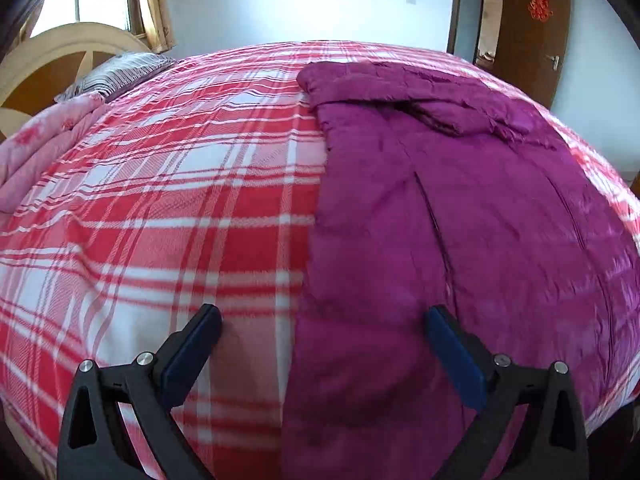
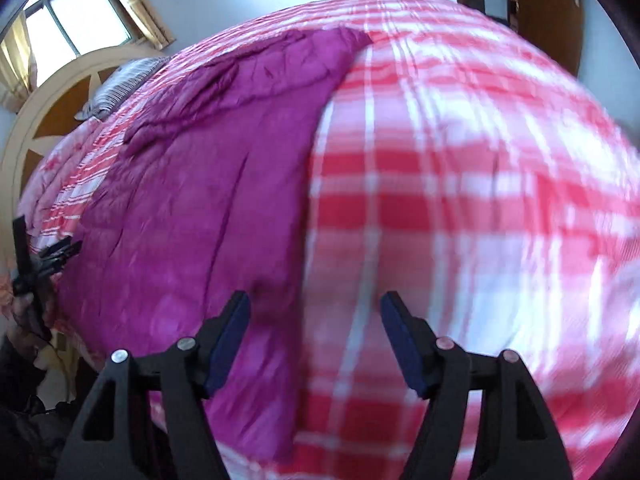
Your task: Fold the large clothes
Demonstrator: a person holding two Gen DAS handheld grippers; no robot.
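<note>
A large magenta padded garment (image 1: pixel 460 220) lies flat on a red and white plaid bedspread (image 1: pixel 168 184), its sleeves folded across the far end. My left gripper (image 1: pixel 322 316) is open and empty, hovering over the garment's near left edge. In the right wrist view the garment (image 2: pixel 208 184) fills the left half, and my right gripper (image 2: pixel 316 304) is open and empty above its near right edge. The left gripper (image 2: pixel 48 258) shows at the far left of that view, beside the garment's other edge.
A striped pillow (image 1: pixel 116 74) and a pink quilt (image 1: pixel 44 148) lie at the head of the bed by a curved headboard (image 1: pixel 56 60). A window (image 2: pixel 76 28) is behind it. A brown door (image 1: pixel 532 28) stands open past the bed's far right.
</note>
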